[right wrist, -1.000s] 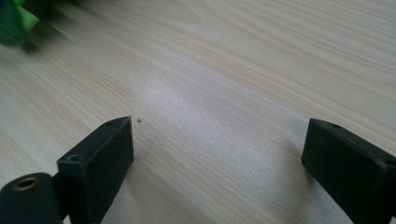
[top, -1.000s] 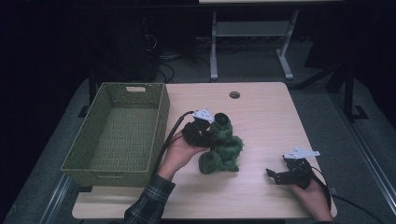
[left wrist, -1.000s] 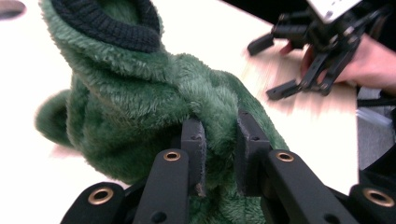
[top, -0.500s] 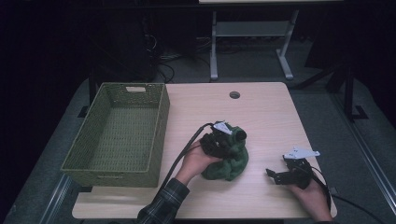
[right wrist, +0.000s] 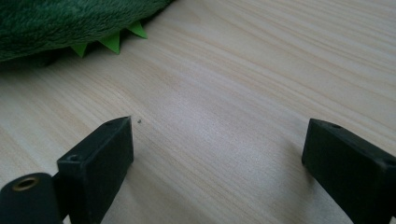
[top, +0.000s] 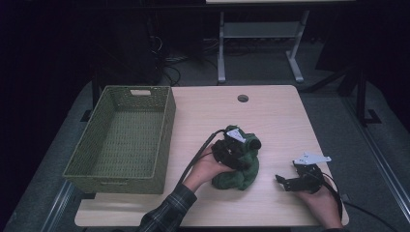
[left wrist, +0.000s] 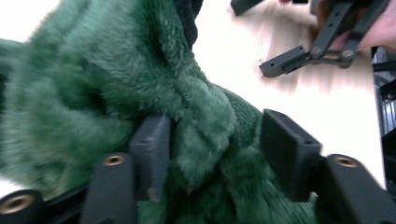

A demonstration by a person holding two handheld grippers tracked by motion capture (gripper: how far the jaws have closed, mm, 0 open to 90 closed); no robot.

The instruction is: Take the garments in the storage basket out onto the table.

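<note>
A dark green plush toy (top: 237, 178) with light green spikes (right wrist: 112, 43) lies bunched on the wooden table (top: 275, 121), right of centre. My left gripper (top: 243, 155) rests on top of it, tips sunk in the fur. In the left gripper view the plush (left wrist: 93, 84) bulges between the jaws of my left gripper (left wrist: 215, 140). Those jaws have just been opening and stand apart, no longer pinching the fur. My right gripper (top: 282, 182) sits open on the table to the right of the toy. Bare wood lies between the jaws of the right gripper (right wrist: 217, 154), and the plush (right wrist: 70, 21) is just beyond them.
A green woven basket (top: 167, 126) stands empty along the table's left side. A round cable hole (top: 242, 98) sits near the far edge. Behind the table a white metal stand (top: 222, 53) rises from the dark floor. Cables trail from both grippers toward the front edge.
My left hand carried the plush right and toward the front, lowering it onto the table. Its jaws have spread apart around the fur. The right gripper has stayed put.
</note>
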